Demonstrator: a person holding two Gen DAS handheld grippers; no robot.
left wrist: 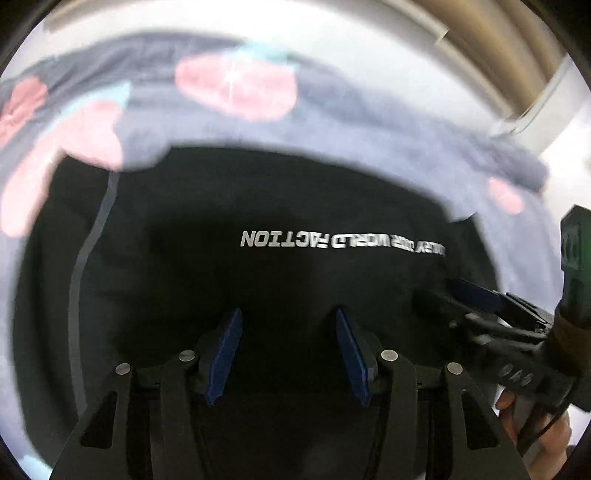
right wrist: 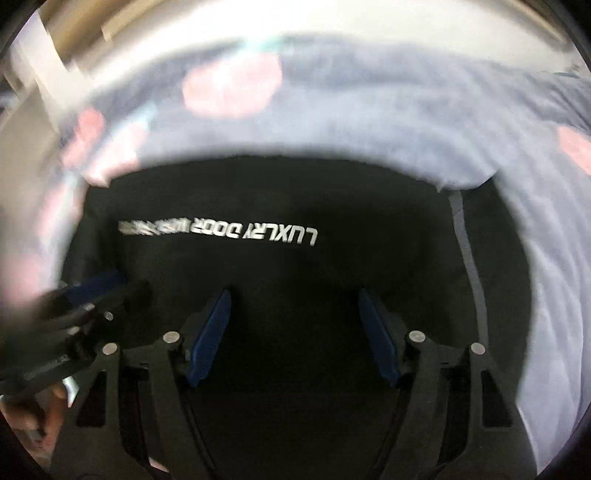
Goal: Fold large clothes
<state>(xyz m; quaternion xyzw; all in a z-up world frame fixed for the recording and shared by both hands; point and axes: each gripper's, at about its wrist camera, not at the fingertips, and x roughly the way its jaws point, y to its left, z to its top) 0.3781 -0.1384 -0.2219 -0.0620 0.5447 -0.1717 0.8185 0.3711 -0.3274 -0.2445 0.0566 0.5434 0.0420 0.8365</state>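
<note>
Both our grippers, left (left wrist: pixel 288 354) and right (right wrist: pixel 295 336), point steeply down side by side over the black garment (left wrist: pixel 295 280), jaws wide, holding nothing.

- A pale lavender-grey bedcover printed with large pink strawberry shapes and pale teal leaves (left wrist: pixel 236 86) (right wrist: pixel 388 122) is lying spread out as the work surface, filling the upper and side parts of both wrist views.
- The cover is showing soft folds and ridges along its far part; the print is appearing blurred in both views.
- A white, smooth surface (left wrist: pixel 332 33) (right wrist: pixel 221 26) is showing beyond the far edge of the cover; what it belongs to cannot be told.
- Beige and tan ridged mouldings (left wrist: pixel 491 48) (right wrist: pixel 79 16) are running diagonally across the upper corner of each view, next to the white surface.
</note>
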